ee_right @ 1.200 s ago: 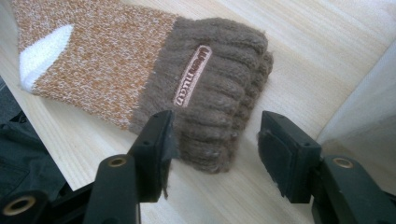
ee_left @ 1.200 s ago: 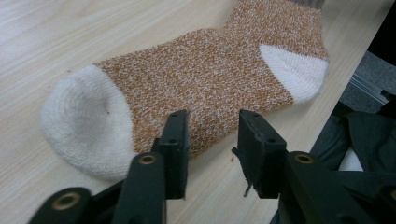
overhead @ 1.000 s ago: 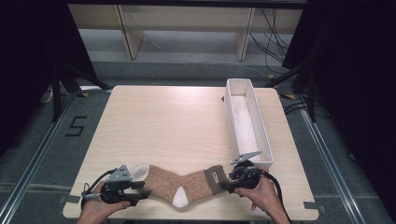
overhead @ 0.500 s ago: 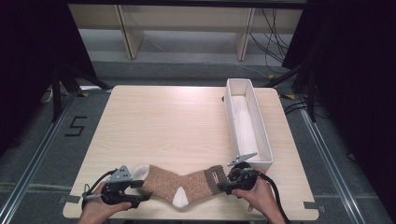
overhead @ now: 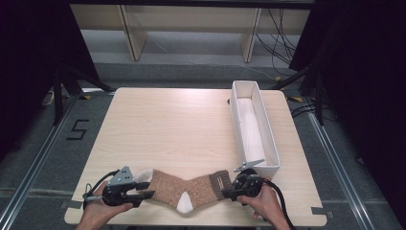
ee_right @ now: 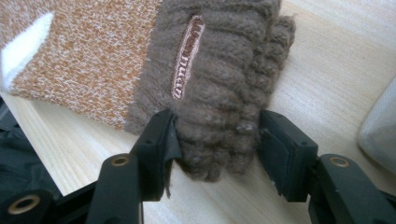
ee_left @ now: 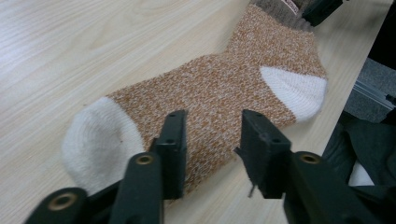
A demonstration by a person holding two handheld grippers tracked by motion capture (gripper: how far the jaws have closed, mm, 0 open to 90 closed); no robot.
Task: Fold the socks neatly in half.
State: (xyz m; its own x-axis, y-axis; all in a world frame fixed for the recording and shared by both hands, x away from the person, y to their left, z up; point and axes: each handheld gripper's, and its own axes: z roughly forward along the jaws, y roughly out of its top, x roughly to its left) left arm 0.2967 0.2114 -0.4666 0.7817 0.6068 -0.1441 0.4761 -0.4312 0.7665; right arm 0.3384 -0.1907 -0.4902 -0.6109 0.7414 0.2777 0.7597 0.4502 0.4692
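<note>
While we hold a gripper at each end of the sock (overhead: 184, 188), it lies flat along the near edge of the table (overhead: 182, 124), its long axis running left to right, white toe to our left and brown ribbed cuff to our right, with the white heel patch pointing toward us. Our left gripper (overhead: 144, 193) sits at the toe end; in the left gripper view its jaws have just been closing and straddle the sock's near edge just behind the toe, one jaw over the fabric and the other off it, with a gap left between, so nothing is pinched yet. Our right gripper (overhead: 226, 193) meets the cuff (ee_right: 215, 88) head-on; its jaws have been closing too and now press the bunched ribbing from both sides. The white tray (overhead: 253, 125) stands at the right, running away from us, so the cuff end and our right hand are the nearer to it. Any lift, we judge, waits on the left jaws closing on the toe side.
</note>
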